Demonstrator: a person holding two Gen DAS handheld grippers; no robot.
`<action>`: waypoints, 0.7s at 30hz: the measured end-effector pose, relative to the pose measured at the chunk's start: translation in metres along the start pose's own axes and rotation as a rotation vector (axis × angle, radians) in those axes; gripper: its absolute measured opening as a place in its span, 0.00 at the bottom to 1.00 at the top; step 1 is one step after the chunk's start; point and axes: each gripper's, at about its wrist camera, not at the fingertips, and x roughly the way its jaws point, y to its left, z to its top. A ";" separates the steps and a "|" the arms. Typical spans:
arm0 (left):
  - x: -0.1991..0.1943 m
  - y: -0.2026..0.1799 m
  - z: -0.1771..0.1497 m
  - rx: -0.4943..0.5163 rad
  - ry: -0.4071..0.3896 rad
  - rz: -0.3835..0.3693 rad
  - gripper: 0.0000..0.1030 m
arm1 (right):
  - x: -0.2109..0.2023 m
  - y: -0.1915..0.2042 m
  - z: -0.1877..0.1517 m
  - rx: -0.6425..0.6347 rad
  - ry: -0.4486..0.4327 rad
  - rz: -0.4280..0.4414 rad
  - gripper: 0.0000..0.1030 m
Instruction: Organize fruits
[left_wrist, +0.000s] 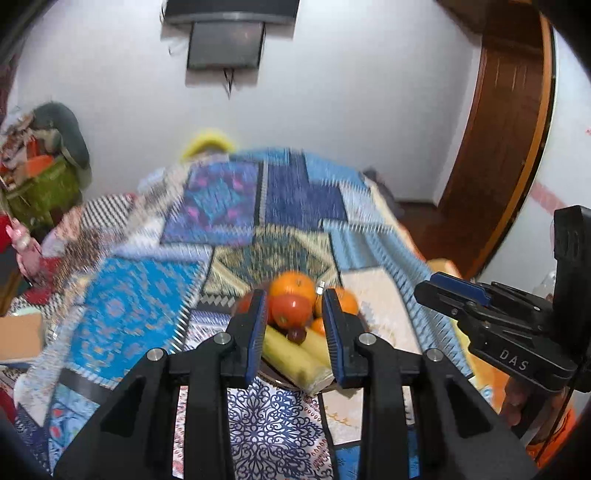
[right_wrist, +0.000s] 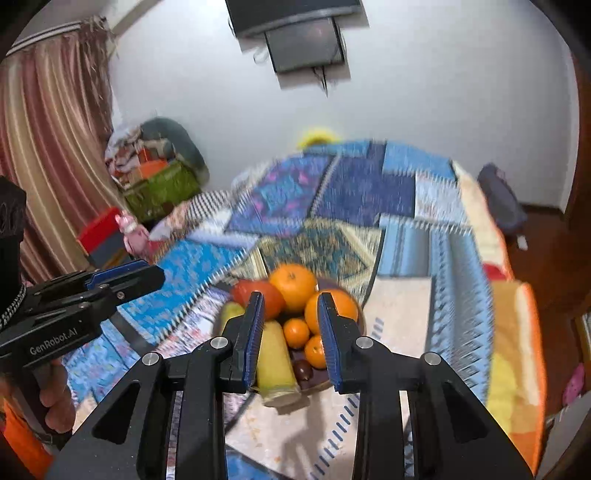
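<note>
A dark bowl (right_wrist: 319, 384) of fruit sits on a patchwork-covered table. It holds large oranges (right_wrist: 293, 282), small oranges (right_wrist: 296, 333), a red tomato-like fruit (left_wrist: 290, 310), yellow bananas (right_wrist: 275, 360) and a dark plum (right_wrist: 302, 369). My left gripper (left_wrist: 295, 314) is open and empty, hovering just before the bowl (left_wrist: 280, 380). My right gripper (right_wrist: 290, 317) is open and empty, also above the bowl's near side. Each gripper shows in the other's view: the right one (left_wrist: 458, 291), the left one (right_wrist: 147, 275).
The patchwork cloth (left_wrist: 147, 302) covers the whole table. A yellow object (left_wrist: 208, 142) lies at the far edge. Cluttered boxes (right_wrist: 159, 181) and a curtain (right_wrist: 48, 147) stand at left, a wooden door (left_wrist: 498, 147) at right, a wall monitor (right_wrist: 306, 44) above.
</note>
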 end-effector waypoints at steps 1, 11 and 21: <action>-0.014 -0.003 0.002 0.006 -0.030 0.005 0.29 | -0.012 0.005 0.003 -0.009 -0.028 -0.002 0.26; -0.134 -0.032 0.006 0.027 -0.253 -0.012 0.36 | -0.116 0.049 0.014 -0.060 -0.246 0.006 0.28; -0.208 -0.049 -0.015 0.080 -0.407 0.035 0.79 | -0.175 0.073 -0.001 -0.051 -0.379 -0.019 0.68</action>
